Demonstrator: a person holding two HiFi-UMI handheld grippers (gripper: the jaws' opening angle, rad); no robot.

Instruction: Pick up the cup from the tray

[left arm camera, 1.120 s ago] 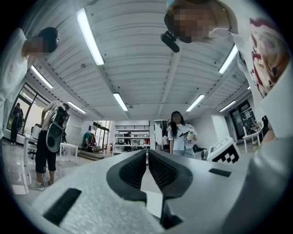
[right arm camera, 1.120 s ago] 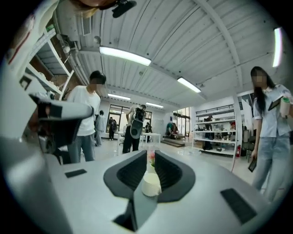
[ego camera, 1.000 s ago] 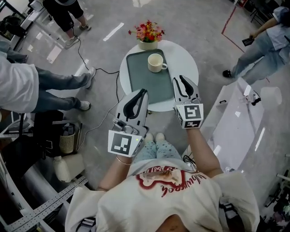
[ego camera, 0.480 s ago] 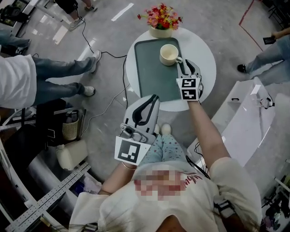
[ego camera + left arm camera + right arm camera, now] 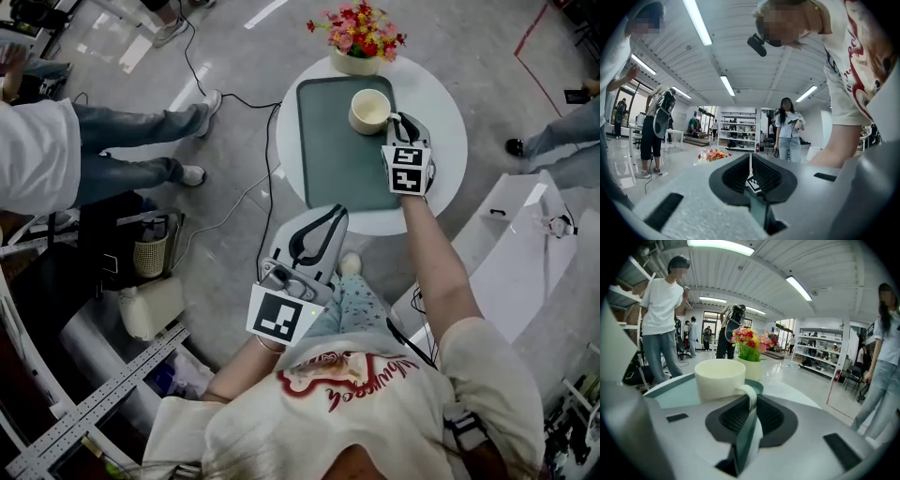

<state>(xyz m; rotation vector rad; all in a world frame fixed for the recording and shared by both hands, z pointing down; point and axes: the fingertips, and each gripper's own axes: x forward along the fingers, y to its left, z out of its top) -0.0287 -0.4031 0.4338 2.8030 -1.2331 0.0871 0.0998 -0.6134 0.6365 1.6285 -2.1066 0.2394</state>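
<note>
Grasp step: the right hand-held gripper [image 5: 400,124] had just been closing, and its jaws were clamped on the handle [image 5: 750,394] of the cup [image 5: 369,111]. The cup sat upright in the far right corner of the tray [image 5: 333,159], and as far as we could judge it wasn't lifted yet. The left hand-held gripper [image 5: 328,217] was clenched on nothing, parked off the near side of the tabletop [image 5: 445,141], well apart from the cup.

Next move, our read: a straight lift with a steady wrist, so the cup doesn't swing on the handle pinch.

Edges: the tray rim was just beside the cup on its right and far sides. The flower pot [image 5: 357,62] was near, just past the tray's far edge, so no sideways drag. Room above looked free, and the rest of the tray was bare.
</note>
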